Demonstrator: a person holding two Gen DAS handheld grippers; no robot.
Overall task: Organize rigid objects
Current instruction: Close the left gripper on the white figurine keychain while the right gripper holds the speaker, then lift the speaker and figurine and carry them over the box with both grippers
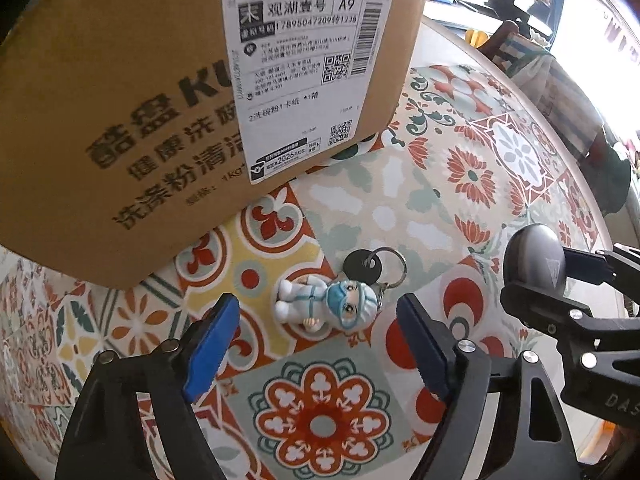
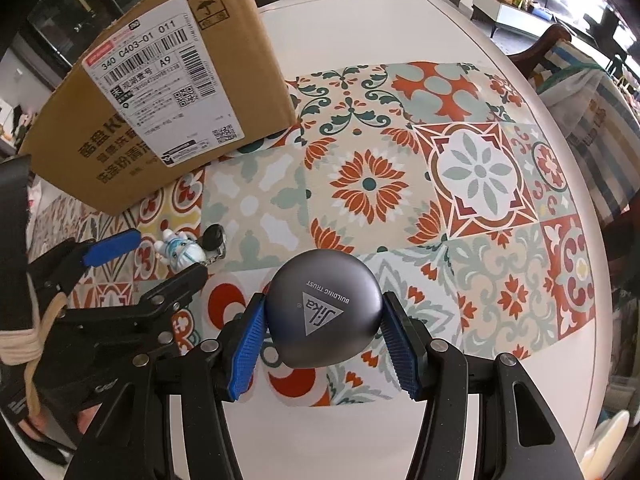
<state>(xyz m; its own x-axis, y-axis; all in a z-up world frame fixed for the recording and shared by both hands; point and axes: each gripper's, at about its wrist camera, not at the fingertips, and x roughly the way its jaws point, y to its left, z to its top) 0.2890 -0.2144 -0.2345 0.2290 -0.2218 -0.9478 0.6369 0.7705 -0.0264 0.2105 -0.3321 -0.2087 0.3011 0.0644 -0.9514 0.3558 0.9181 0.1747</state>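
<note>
The right gripper point(image 2: 323, 354) has its blue fingers point(image 2: 246, 354) clenched on a grey rounded case point(image 2: 324, 312), held above the patterned worktop point(image 2: 460, 184) at lower centre of the right wrist view. The left gripper point(image 1: 318, 340) stands released, fingers point(image 1: 212, 344) spread either side of a small figurine keychain point(image 1: 324, 304) that lies flat on the cloth, not touched as far as I can see. A cardboard box point(image 1: 120, 120) fills the upper left; I can't see into it, so I judge one item is in hand, one is about to be picked, and nothing is visibly stowed. The box wall stands near the keychain at upper left, and the two grippers crowd each other; the right half of the worktop lies free up to its rounded edge.
</note>
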